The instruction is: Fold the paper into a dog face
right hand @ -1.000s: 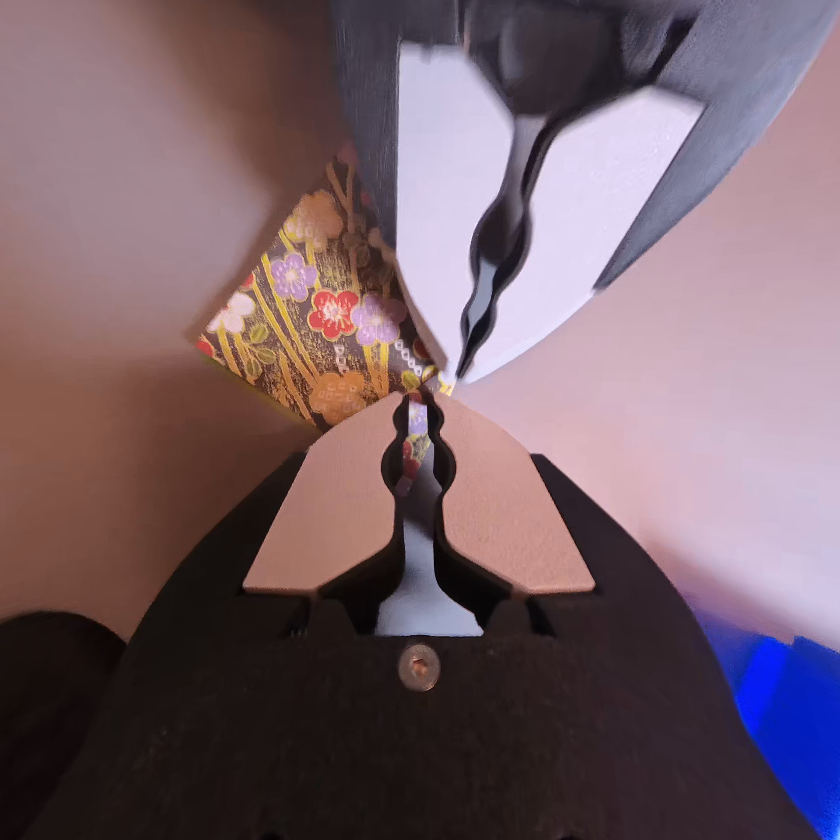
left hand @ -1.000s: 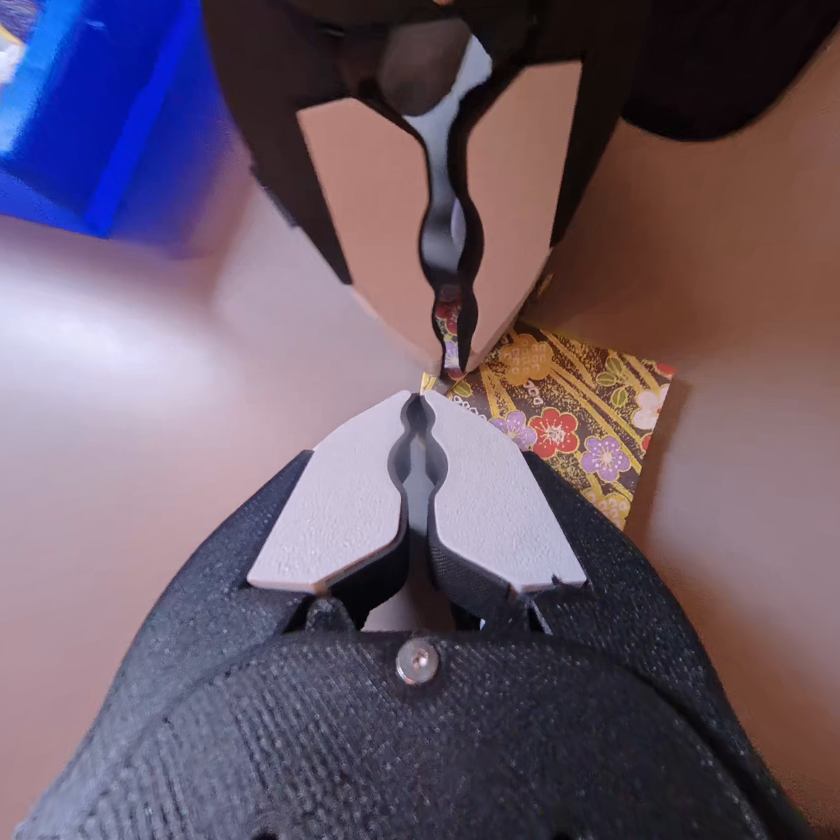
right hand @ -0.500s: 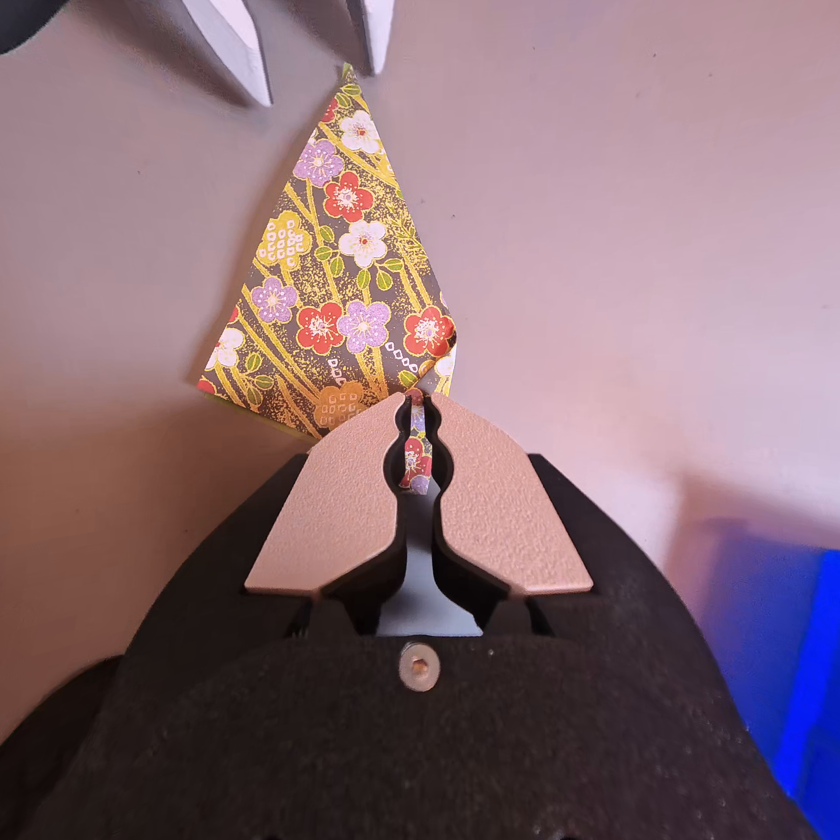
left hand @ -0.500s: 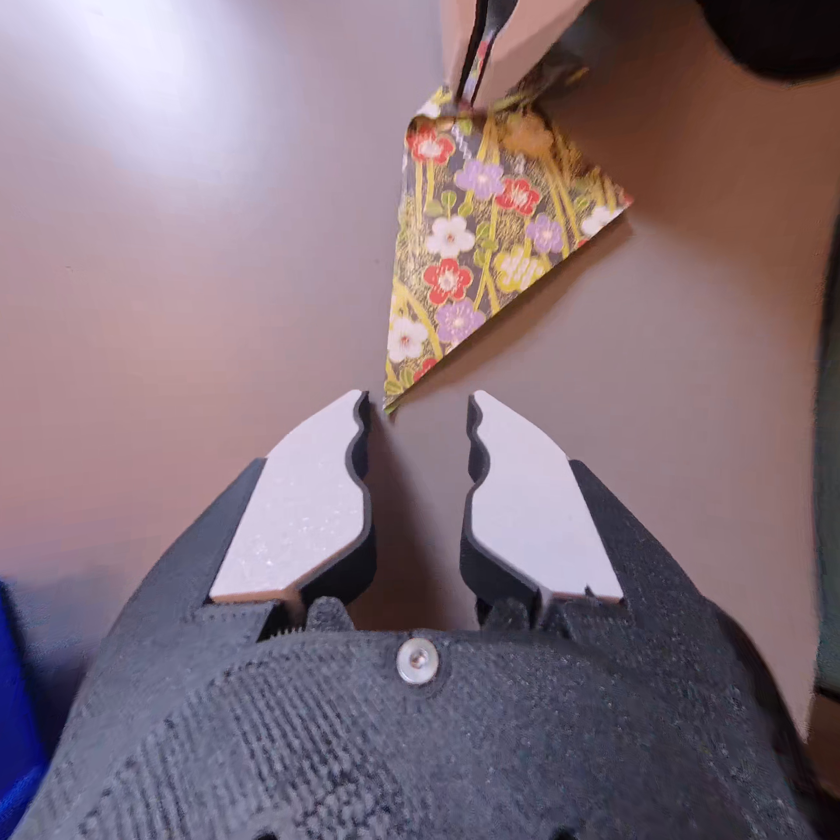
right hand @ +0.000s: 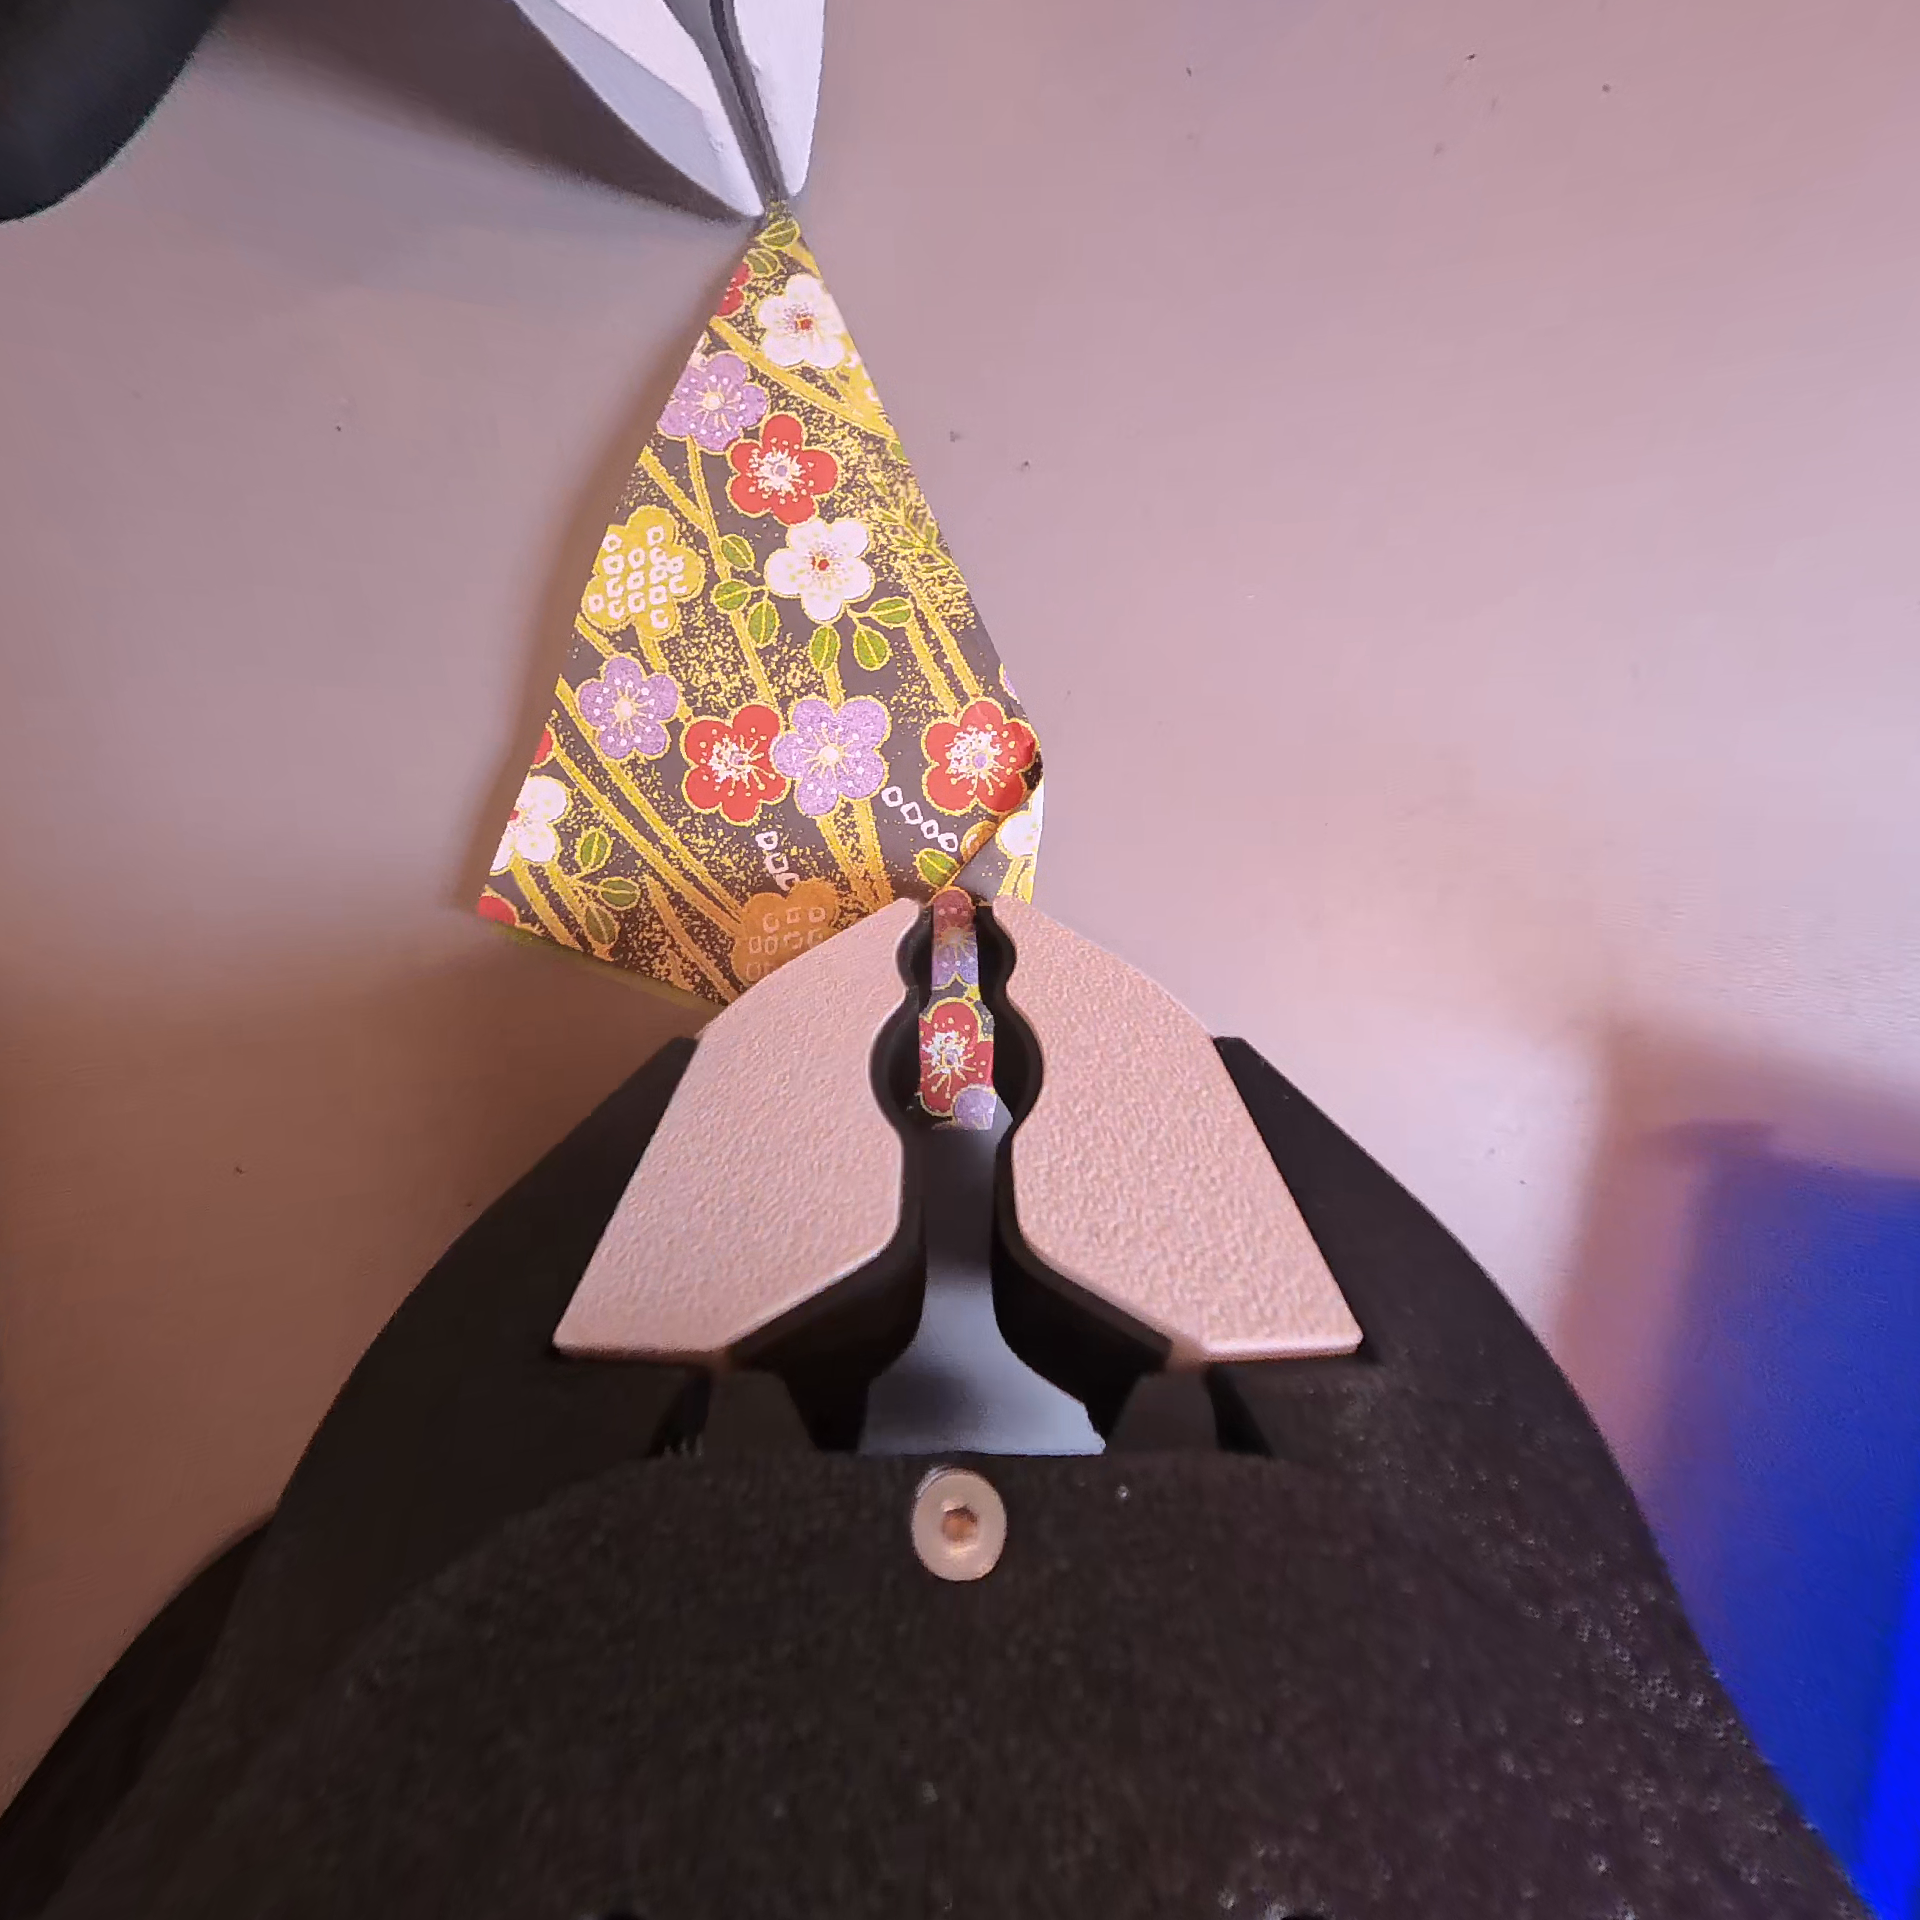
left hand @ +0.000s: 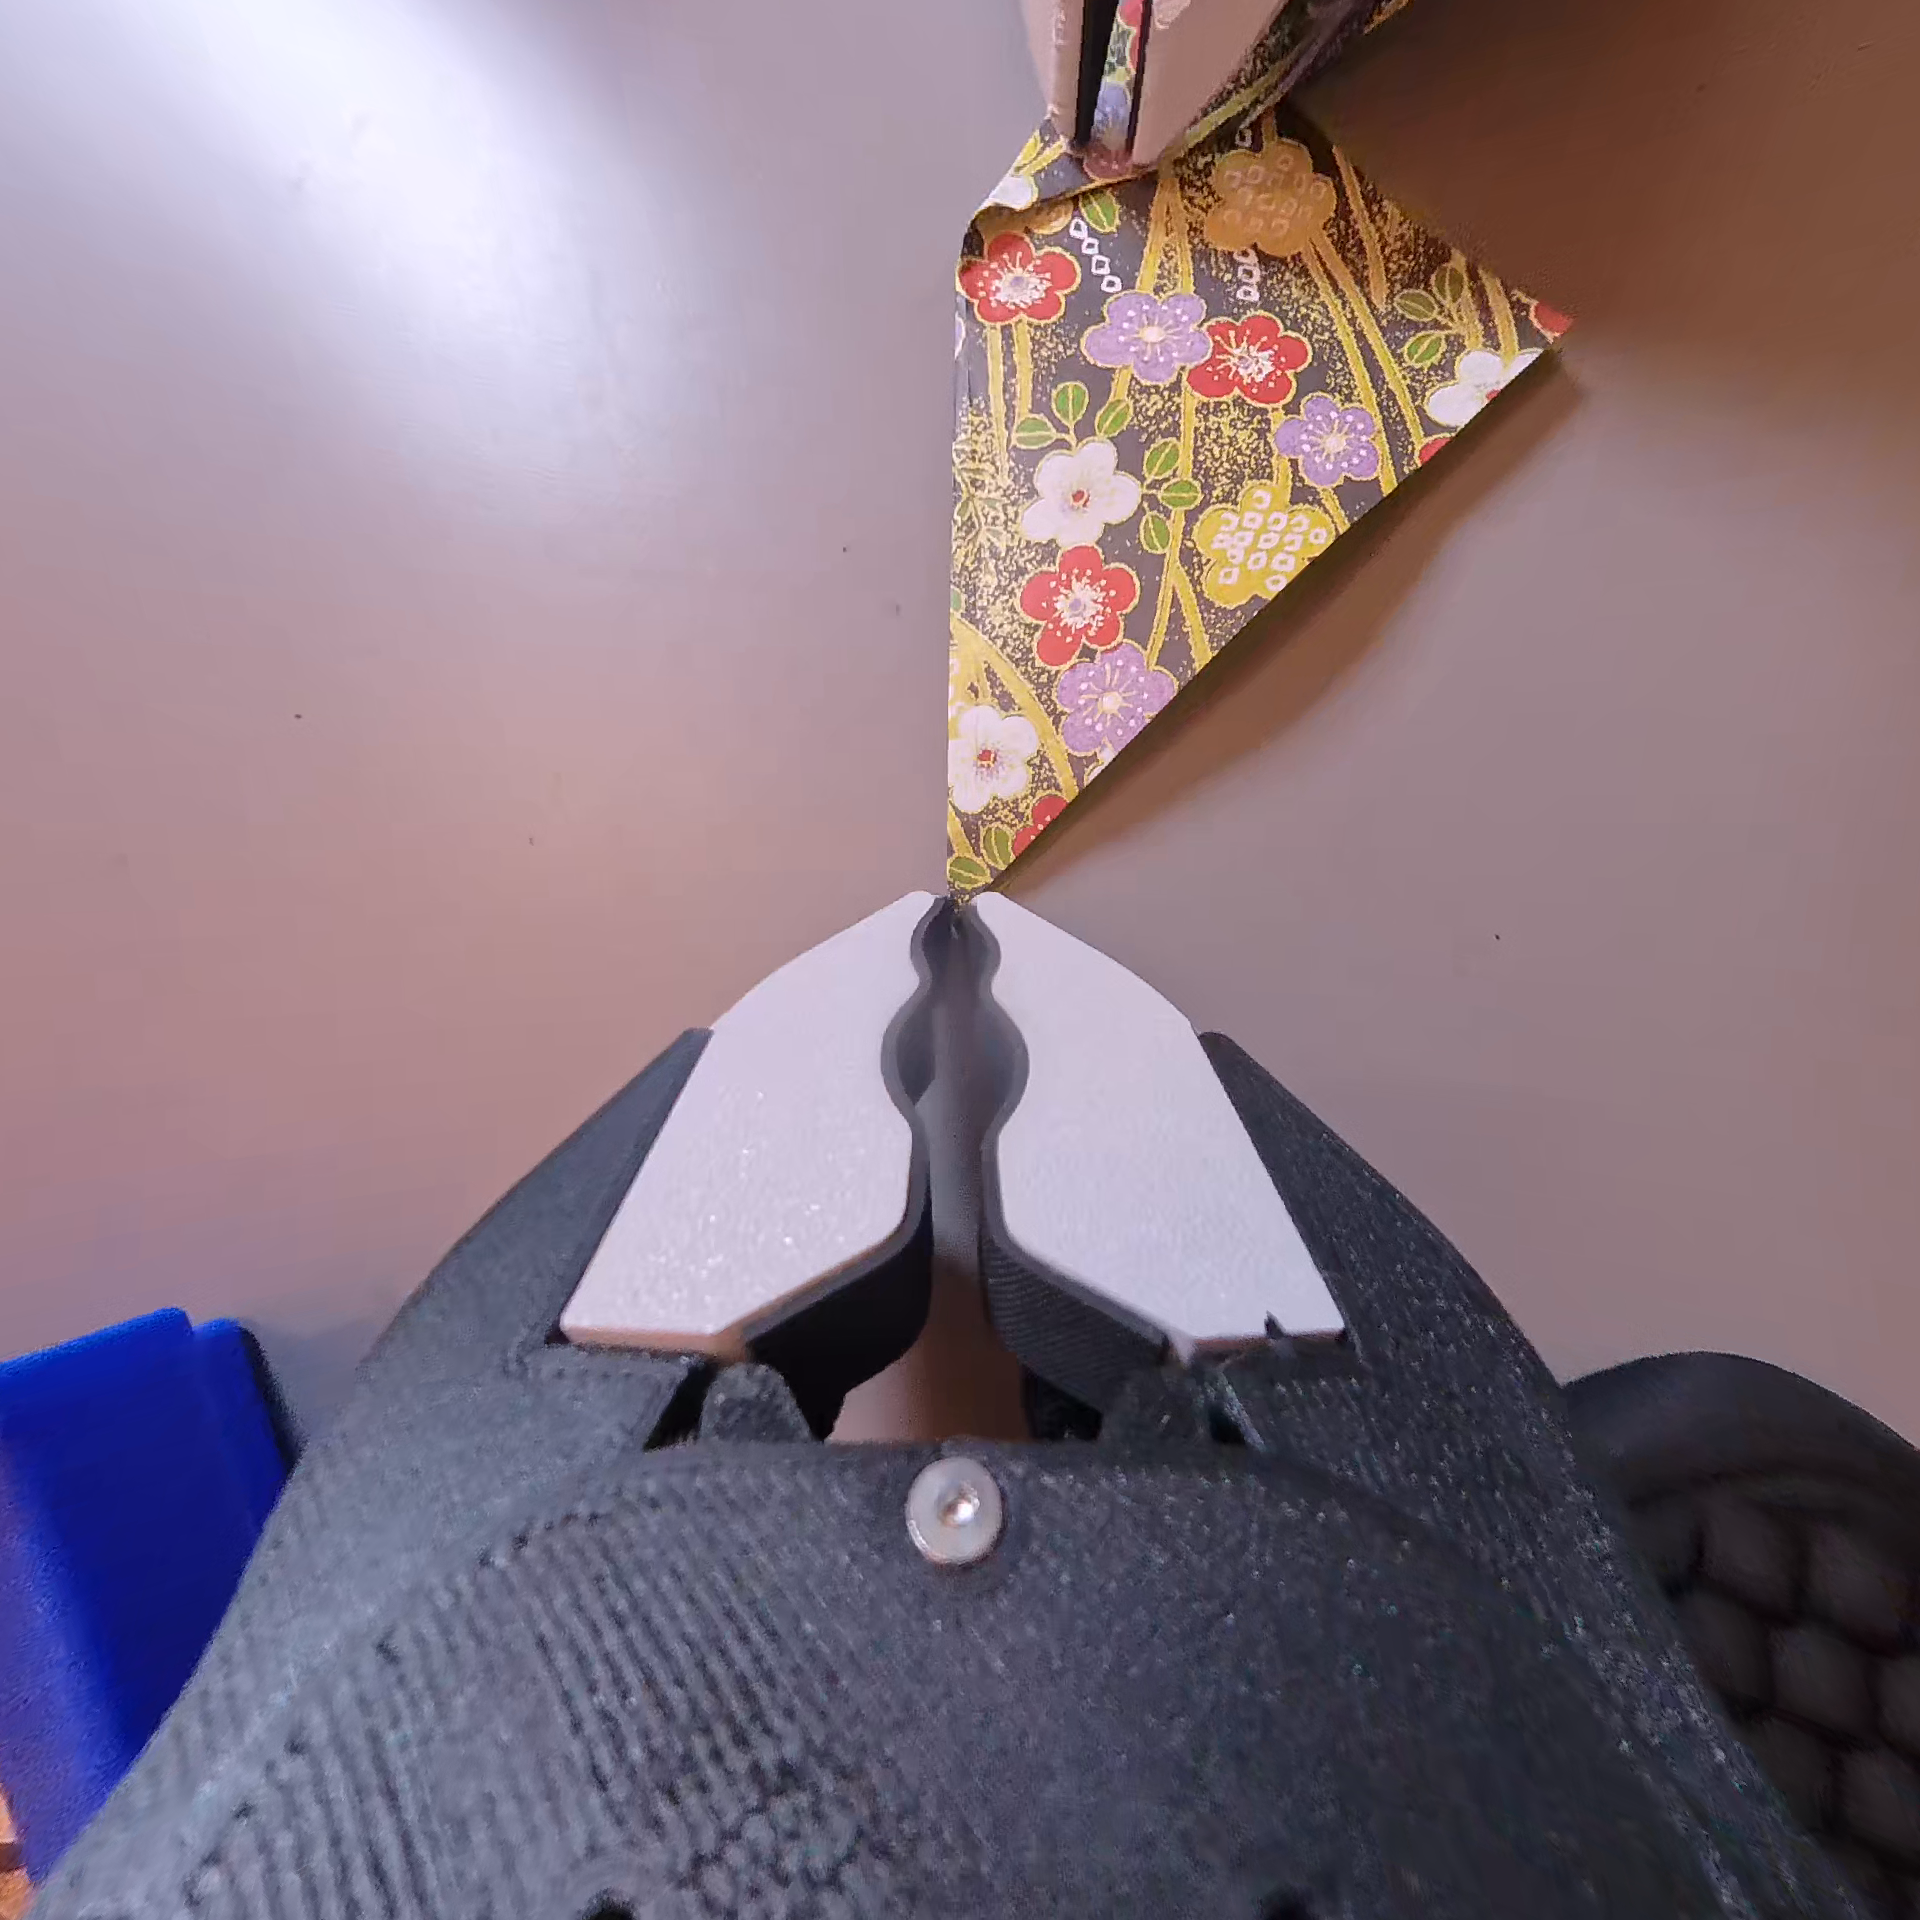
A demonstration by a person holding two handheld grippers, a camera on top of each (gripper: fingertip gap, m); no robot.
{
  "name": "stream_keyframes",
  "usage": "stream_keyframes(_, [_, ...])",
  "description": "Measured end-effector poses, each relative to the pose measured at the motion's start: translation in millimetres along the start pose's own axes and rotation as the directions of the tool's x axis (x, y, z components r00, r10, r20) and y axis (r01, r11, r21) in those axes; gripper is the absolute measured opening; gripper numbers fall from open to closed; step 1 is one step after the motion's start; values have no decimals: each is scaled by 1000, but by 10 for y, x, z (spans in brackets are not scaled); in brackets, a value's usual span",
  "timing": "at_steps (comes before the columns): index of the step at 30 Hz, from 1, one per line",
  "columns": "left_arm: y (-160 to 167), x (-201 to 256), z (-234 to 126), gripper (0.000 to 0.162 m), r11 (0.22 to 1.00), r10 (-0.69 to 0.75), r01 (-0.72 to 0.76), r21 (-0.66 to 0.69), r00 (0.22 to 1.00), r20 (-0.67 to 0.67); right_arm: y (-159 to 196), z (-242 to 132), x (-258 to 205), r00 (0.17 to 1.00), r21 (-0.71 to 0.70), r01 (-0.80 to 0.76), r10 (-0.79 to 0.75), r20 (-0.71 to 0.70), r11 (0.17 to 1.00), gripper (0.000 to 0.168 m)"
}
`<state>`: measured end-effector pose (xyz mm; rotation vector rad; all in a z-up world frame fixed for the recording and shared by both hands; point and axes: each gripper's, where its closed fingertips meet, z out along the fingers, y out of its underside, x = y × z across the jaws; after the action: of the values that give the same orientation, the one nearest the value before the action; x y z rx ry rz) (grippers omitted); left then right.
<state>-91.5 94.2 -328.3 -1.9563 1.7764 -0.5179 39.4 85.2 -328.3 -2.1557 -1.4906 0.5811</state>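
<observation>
Presently the paper (left hand: 1153, 499), a floral sheet folded to a triangle, lies on the grey table (left hand: 468, 623) strung between the two grippers, its long axis running from one set of tips to the other. The left gripper (left hand: 958, 906) has its jaws pressed together on the very point of the near corner. The right gripper (right hand: 958, 914) pinches the opposite corner, with a strip of paper standing up between its jaws. Each gripper is thus nearest its own corner, and the free third corner points off to one side. Compared with half a second ago, the left jaws were spread just short of the tip and are now shut on it. The right grip is unchanged.
</observation>
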Motion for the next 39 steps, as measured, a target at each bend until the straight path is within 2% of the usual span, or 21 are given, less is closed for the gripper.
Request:
stream_keyframes(4, [-74, -60, -72, 1, 997, 56, -58, 43, 996, 66, -26, -6, -46, 999, 21, -1, 1, 34, 1000, 21])
stream_keyframes(7, [-135, -61, -120, 1, 988, 142, -148, 52, 984, 105, -211, -68, -93, 995, 135, -1, -12, 97, 991, 27])
stream_keyframes(11, [-174, -39, -109, 1, 975, 211, -217, 47, 971, 111, -498, -135, -88, 991, 239, 48, -76, 112, 970, 12])
stream_keyframes(15, [-238, -45, -75, 1, 975, 198, -206, 79, 975, 100, -544, 85, -215, 979, 155, 175, -188, 75, 972, 5])
stream_keyframes(20, [-398, 22, -68, 1, 971, 128, -134, 198, 991, 42, -424, 308, -240, 971, 40, 236, -238, 37, 971, 7])
stream_keyframes(23, [-510, 70, -65, 2, 955, 51, -38, 295, 998, -36, -422, 324, -229, 973, 35, 229, -230, 27, 973, 8])
stream_keyframes(25, [-555, 102, -55, 12, 938, -38, 78, 338, 991, -125, -421, 323, -230, 973, 42, 231, -232, 22, 972, 8])
stream_keyframes(28, [-536, 108, -5, 34, 910, -186, 257, 326, 954, -234, -418, 321, -238, 973, 52, 231, -232, 14, 972, 6])
stream_keyframes(30, [-498, 122, 54, 37, 893, -265, 342, 292, 925, -272, -418, 320, -238, 972, 56, 235, -235, 6, 970, 6])
stream_keyframes(32, [-432, 86, 119, 34, 895, -312, 368, 253, 921, -234, -417, 319, -237, 972, 61, 234, -235, 4, 970, 6])
stream_keyframes(35, [-392, -56, 92, 38, 910, -317, 332, 247, 943, -97, -414, 318, -244, 972, 69, 235, -236, 2, 969, 4])
stream_keyframes(37, [-269, -112, 106, 39, 940, -298, 295, 172, 954, -5, -414, 319, -249, 971, 71, 240, -240, -3, 968, 4])
stream_keyframes(39, [-223, -51, 119, 38, 951, -287, 285, 119, 958, -2, -415, 318, -250, 970, 72, 244, -244, -8, 967, 3])
